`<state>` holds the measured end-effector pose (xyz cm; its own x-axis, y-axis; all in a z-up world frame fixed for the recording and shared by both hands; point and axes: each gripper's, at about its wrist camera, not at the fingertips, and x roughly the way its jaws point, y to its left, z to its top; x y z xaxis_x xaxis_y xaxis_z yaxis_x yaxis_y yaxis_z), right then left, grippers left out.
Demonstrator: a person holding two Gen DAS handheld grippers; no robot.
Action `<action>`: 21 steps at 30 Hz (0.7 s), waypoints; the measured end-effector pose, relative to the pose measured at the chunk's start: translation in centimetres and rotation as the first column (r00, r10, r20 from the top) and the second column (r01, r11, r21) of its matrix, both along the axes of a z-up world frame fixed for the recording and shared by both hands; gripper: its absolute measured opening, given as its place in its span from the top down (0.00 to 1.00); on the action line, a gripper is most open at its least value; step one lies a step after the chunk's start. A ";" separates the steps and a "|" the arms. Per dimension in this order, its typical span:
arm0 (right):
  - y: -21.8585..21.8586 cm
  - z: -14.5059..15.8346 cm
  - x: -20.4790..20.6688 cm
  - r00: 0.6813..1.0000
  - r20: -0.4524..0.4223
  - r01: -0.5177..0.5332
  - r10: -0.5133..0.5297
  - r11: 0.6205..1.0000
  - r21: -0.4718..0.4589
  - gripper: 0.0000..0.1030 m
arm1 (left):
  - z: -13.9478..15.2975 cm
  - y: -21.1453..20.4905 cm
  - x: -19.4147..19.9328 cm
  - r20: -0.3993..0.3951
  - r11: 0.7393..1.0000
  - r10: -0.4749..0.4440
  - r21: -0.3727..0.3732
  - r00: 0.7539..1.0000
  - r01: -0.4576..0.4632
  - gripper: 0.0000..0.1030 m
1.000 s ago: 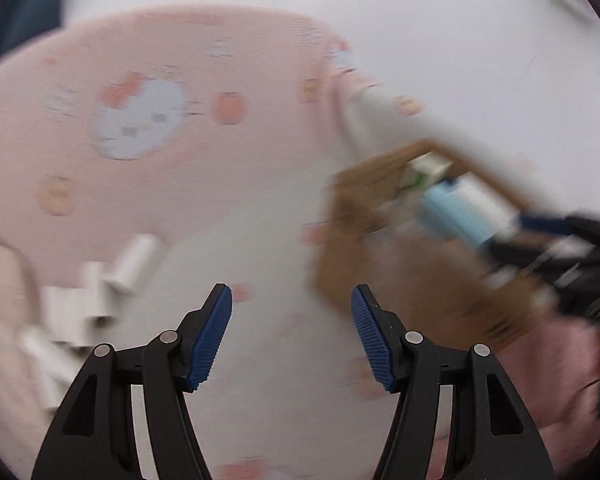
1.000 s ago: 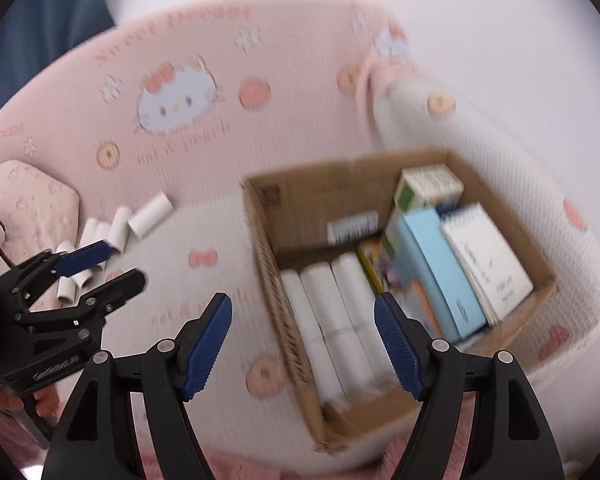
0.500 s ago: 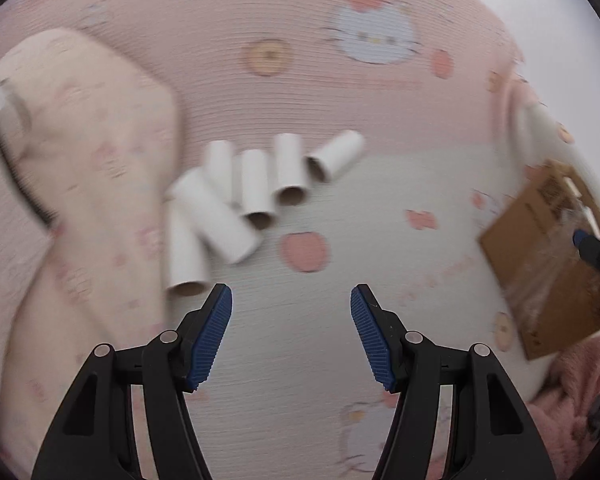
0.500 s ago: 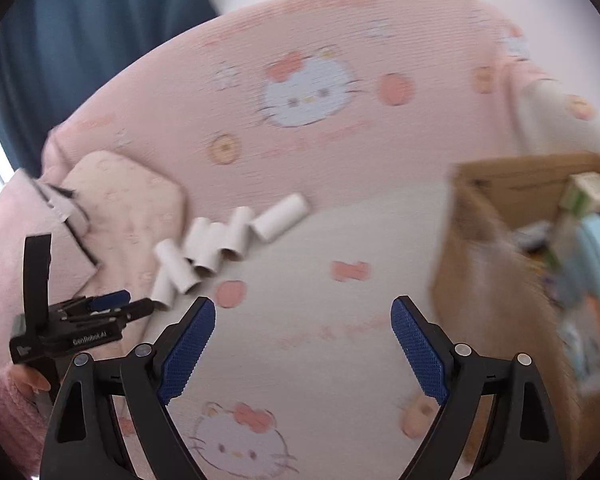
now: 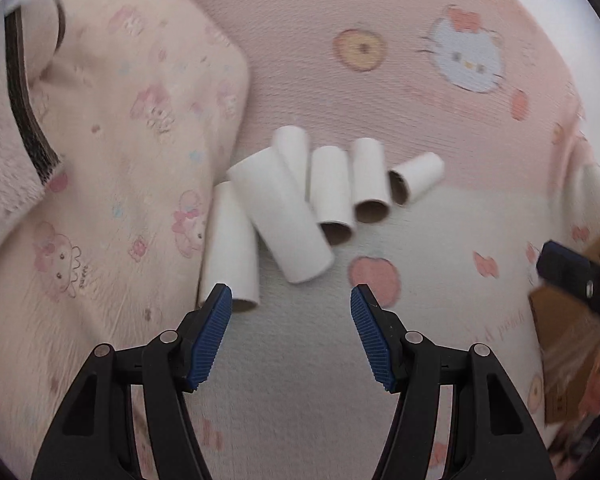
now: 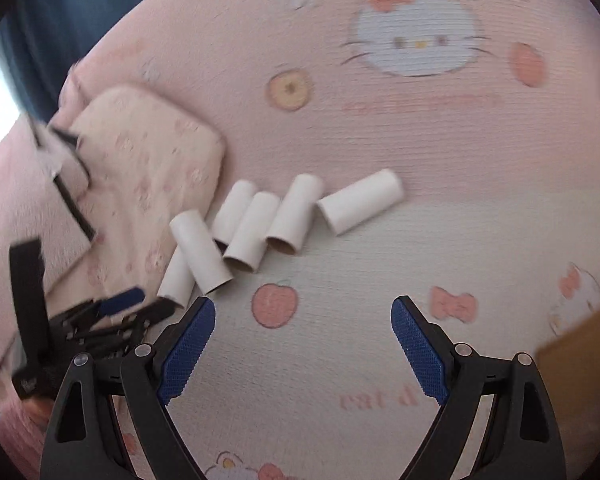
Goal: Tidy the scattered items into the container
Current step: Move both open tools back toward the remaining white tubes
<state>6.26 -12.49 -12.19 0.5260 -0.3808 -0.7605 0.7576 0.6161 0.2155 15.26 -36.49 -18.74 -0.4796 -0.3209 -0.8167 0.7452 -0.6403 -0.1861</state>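
Several white paper rolls [image 5: 280, 216] lie in a loose cluster on the pink Hello Kitty sofa seat, beside a cushion. They also show in the right wrist view [image 6: 256, 228]. My left gripper [image 5: 291, 304] is open and empty, just in front of the nearest rolls. My right gripper [image 6: 303, 316] is open and empty, a little short of the cluster and to its right. The left gripper also shows in the right wrist view [image 6: 124, 312]. The cardboard box [image 5: 572, 344] is at the right edge; a corner shows in the right wrist view [image 6: 584, 364].
A pale printed cushion [image 5: 112, 168] lies left of the rolls. A fluffy pink blanket [image 5: 4, 152] lies at the far left. The sofa back [image 6: 400, 100] rises behind the rolls. A dark blue curtain [image 6: 72, 12] is at the upper left.
Both grippers have swung left, away from the box, and moved in toward the paper rolls. The box has slid to the right edge of both views. Both stay open.
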 end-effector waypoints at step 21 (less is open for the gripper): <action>-1.7 -6.7 10.9 0.964 0.106 -0.251 0.244 0.966 0.061 0.41 | -3.8 -3.6 1.4 -0.031 0.978 0.174 0.127 0.984 -0.169 0.57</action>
<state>17.14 -14.17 -18.84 0.6693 -0.1751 -0.7221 0.5570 0.7615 0.3316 16.69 -40.10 -22.56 -0.4609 -0.2997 -0.8353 0.8317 -0.4741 -0.2889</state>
